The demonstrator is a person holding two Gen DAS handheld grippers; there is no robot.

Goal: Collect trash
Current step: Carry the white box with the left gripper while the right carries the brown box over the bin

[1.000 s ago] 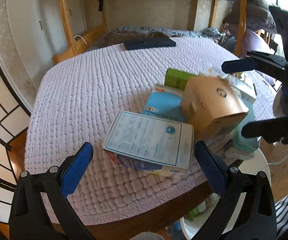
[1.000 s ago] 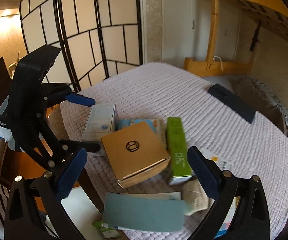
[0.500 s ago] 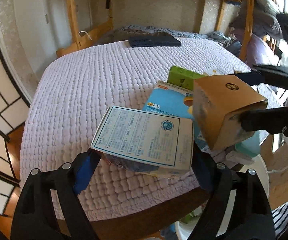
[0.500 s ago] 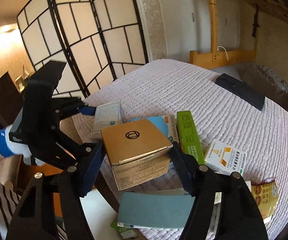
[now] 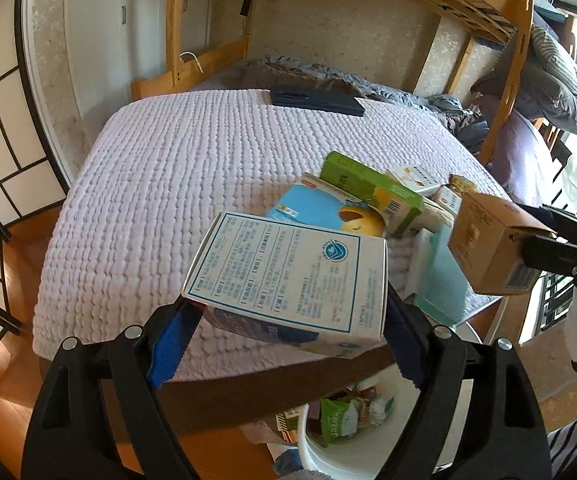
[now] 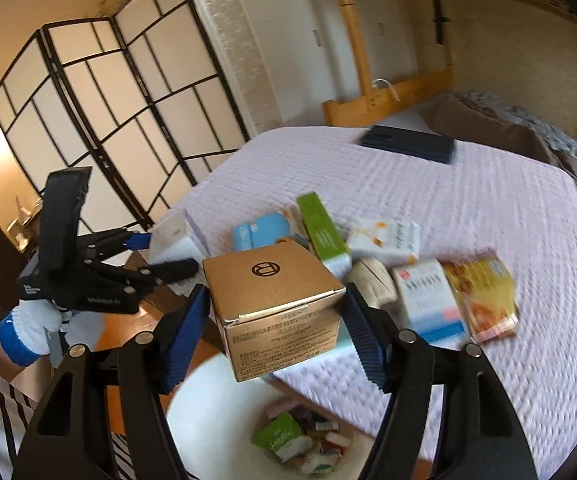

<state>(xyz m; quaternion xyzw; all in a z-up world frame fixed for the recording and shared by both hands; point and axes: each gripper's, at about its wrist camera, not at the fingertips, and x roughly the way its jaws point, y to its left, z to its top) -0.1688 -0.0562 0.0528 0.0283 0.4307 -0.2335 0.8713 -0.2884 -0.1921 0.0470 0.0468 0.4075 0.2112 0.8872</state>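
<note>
My left gripper [image 5: 284, 332] is shut on a flat white box with blue print [image 5: 288, 276], lifted off the quilted bed [image 5: 160, 208]. My right gripper [image 6: 276, 340] is shut on a brown cardboard box [image 6: 276, 296], held over a white trash bin [image 6: 216, 384] that holds wrappers. In the left wrist view the same cardboard box [image 5: 492, 244] hangs at the right, and the bin [image 5: 368, 420] stands below the bed's edge. In the right wrist view the left gripper [image 6: 168, 254] with its white box [image 6: 172, 240] is at the left.
Left on the bed: a green carton [image 6: 322, 228], a light blue box [image 6: 262, 232], a white and orange box [image 6: 384, 236], a white and blue box [image 6: 428, 300], a yellow packet [image 6: 484, 296]. A dark flat case [image 5: 316, 100] lies at the far side. A folding screen [image 6: 120, 120] stands left.
Both grippers closed on their boxes and lifted them off the bed. The right one carried the cardboard box sideways over the bin; both wrists rolled.
</note>
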